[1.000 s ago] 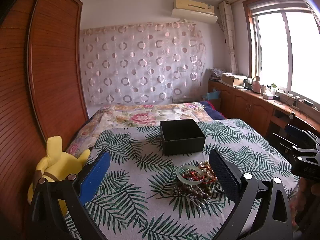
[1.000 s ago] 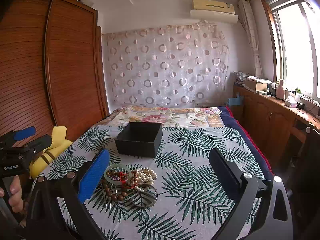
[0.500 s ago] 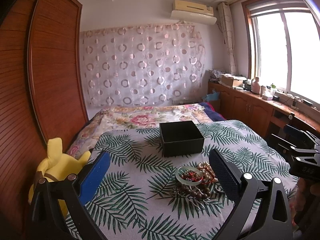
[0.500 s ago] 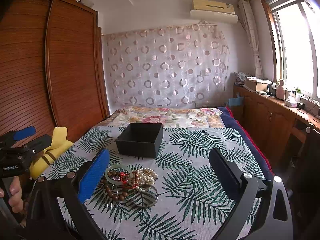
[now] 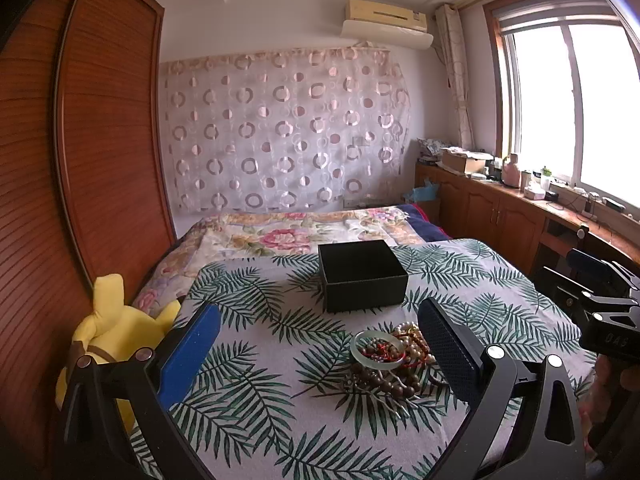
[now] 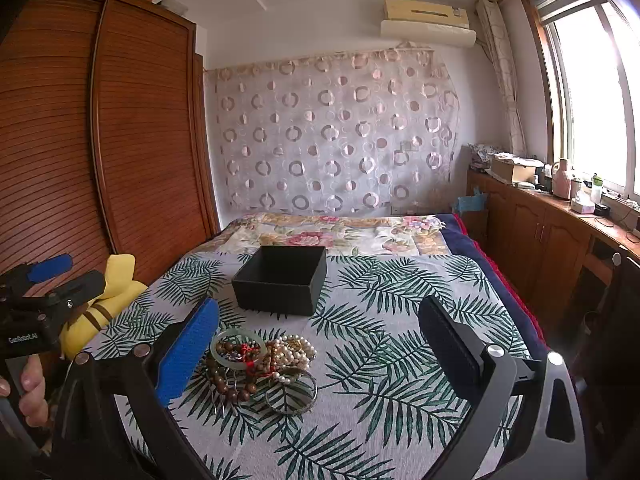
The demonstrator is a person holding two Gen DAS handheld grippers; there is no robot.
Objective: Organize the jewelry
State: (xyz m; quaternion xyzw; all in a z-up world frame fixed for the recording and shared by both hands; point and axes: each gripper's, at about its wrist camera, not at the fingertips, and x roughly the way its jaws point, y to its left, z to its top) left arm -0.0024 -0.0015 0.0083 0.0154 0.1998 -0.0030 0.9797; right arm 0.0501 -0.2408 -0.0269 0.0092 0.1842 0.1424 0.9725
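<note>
A heap of jewelry (image 5: 394, 360) lies on the palm-leaf cloth: a pale green bangle (image 5: 377, 350), brown wooden beads, pearls and red cord. In the right wrist view the same heap (image 6: 262, 362) also shows a metal bangle (image 6: 291, 394) at its near edge. Behind it stands an open black box (image 5: 362, 280) (image 6: 281, 285), its inside hidden in shadow. My left gripper (image 5: 318, 340) hovers open, just left of the heap. My right gripper (image 6: 318, 338) is open too, with the heap by its blue left finger (image 6: 188, 350). Neither holds anything.
A yellow plush toy (image 5: 112, 340) sits at the cloth's left edge against a wooden wardrobe (image 5: 80, 160). A flowered bedspread (image 5: 296, 234) lies beyond the box. Wooden cabinets (image 6: 552, 236) with clutter run under the window on the right.
Both views have edged slightly forward and the heap sits a little lower in the frames. Both grippers stay open and the jewelry has not moved.
</note>
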